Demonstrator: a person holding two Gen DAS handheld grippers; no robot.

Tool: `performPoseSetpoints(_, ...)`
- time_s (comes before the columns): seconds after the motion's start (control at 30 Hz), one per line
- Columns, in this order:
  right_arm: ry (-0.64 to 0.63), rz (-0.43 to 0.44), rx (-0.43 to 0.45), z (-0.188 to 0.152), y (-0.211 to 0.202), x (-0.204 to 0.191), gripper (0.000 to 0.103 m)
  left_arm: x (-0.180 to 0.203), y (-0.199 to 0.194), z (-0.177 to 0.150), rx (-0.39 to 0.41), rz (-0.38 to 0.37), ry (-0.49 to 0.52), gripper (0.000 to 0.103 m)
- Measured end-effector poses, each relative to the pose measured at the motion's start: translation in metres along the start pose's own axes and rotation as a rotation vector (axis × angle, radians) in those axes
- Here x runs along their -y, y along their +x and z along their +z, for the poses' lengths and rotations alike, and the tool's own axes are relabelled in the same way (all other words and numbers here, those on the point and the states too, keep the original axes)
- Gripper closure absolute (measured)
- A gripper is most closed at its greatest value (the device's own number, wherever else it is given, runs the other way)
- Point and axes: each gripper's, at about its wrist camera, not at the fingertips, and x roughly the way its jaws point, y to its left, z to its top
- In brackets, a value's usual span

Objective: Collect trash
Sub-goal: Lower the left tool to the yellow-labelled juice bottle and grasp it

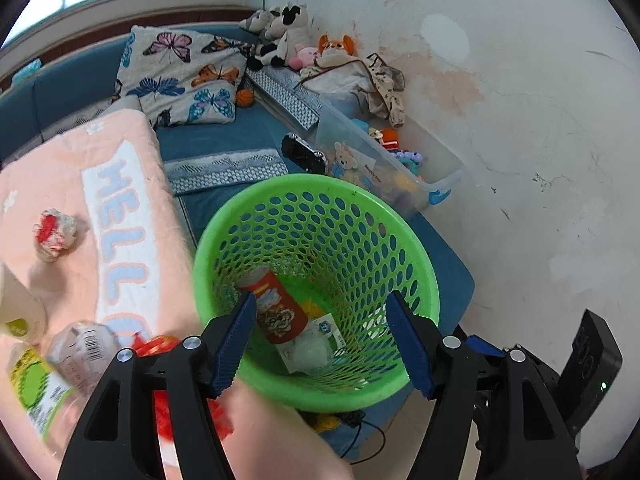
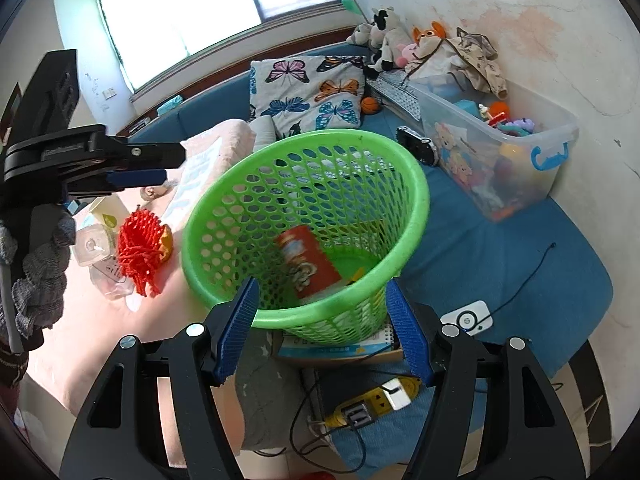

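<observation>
A green mesh basket (image 1: pixel 416 248) stands on the blue couch and holds a red chip can (image 1: pixel 276 308) and a white wrapper (image 1: pixel 316 350). My left gripper (image 1: pixel 322 342) is open and empty just above the basket's near rim. The basket (image 2: pixel 416 200) and can (image 2: pixel 308 264) also show in the right wrist view. My right gripper (image 2: pixel 322 328) is open and empty, in front of the basket's near wall. On the pink blanket (image 1: pixel 52 184) lie a crumpled red-and-white paper (image 1: pixel 54 232), a red foam net (image 2: pixel 140 252), clear plastic cups (image 2: pixel 92 246) and a green-labelled packet (image 1: pixel 34 392).
A clear toy bin (image 2: pixel 532 160) stands against the stained wall at the right. A butterfly pillow (image 1: pixel 184 76) and plush toys (image 1: pixel 280 36) sit at the back. A yellow power strip (image 2: pixel 372 402), cables and a notebook (image 2: pixel 336 348) lie under the basket's front.
</observation>
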Motion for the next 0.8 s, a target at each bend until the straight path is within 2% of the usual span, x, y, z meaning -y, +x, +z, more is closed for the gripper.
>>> performPoseSetpoints(0.23,-0.055,0.044,-0.007,0.000,0.003,-0.030,0.037,-0.020,-0.043,-0.019,0.052,0.043,-0.029,0.038)
performPoseSetpoints(0.43,-0.108,0.085,-0.002,0.002,0.004,-0.059,0.037,-0.052,-0.085,-0.033,0.106,0.134,-0.090,0.038)
performPoseSetpoints(0.57,-0.137,0.113,-0.001,0.003,0.006,-0.077,0.037,-0.088,-0.108,-0.037,0.117,0.227,-0.191,0.038)
performPoseSetpoints(0.7,-0.153,0.143,0.001,0.003,0.007,-0.090,0.037,-0.118,-0.116,-0.038,0.098,0.308,-0.295,0.029)
performPoseSetpoints(0.8,-0.165,0.164,0.000,0.003,0.008,-0.098,0.037,-0.138,-0.115,-0.039,0.070,0.347,-0.377,0.028)
